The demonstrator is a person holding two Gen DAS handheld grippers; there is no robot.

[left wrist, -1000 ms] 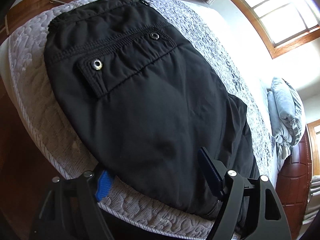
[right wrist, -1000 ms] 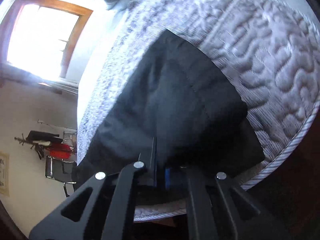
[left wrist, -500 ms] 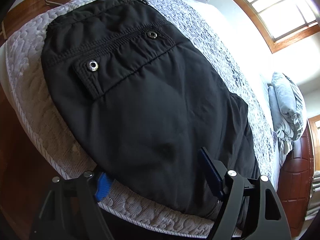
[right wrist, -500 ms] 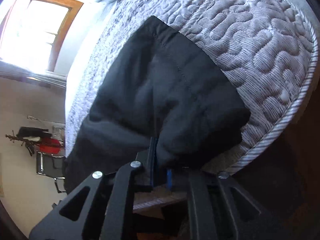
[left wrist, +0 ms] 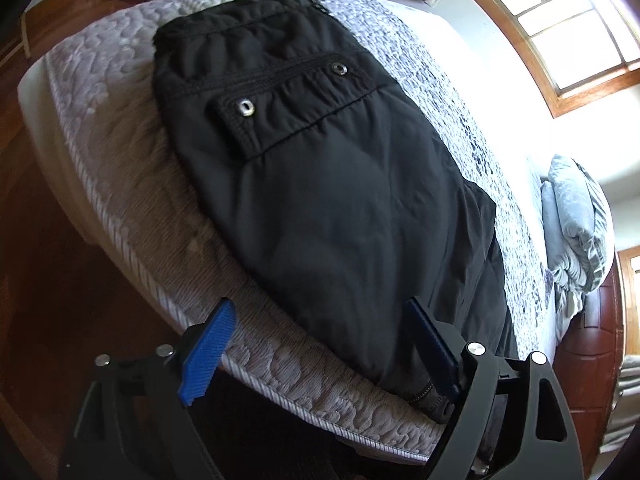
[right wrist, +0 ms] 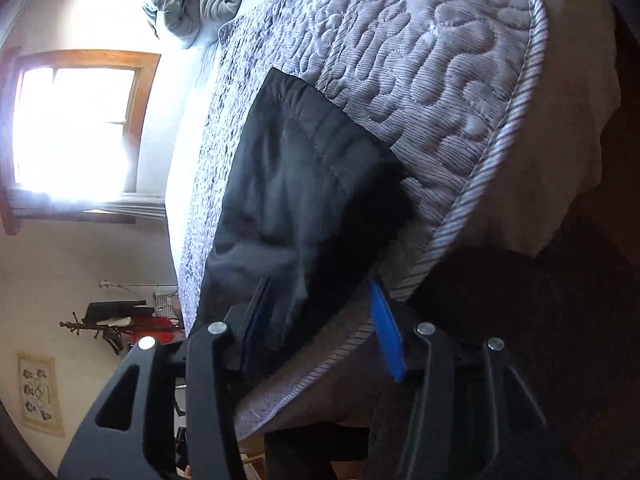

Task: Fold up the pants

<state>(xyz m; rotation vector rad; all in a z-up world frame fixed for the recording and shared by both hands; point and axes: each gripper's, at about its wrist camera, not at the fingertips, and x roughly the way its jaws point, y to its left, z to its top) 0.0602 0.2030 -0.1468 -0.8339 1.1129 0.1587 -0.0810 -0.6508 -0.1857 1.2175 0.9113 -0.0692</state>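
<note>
Black pants (left wrist: 340,208) flat on mattress (left wrist: 120,184), left gripper (left wrist: 320,344) spread – right gripper (right wrist: 324,320) just opening, cloth between jaws

Left wrist view close above mattress (left wrist: 120,184) edge, angled down, right wrist view likewise, both sharing pants (left wrist: 340,200)

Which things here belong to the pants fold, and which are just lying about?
Job:
- black pants
- left gripper
- right gripper, jaws just opening
- mattress

Lying about:
- bundled bedding
- coat rack
- wall poster
</note>
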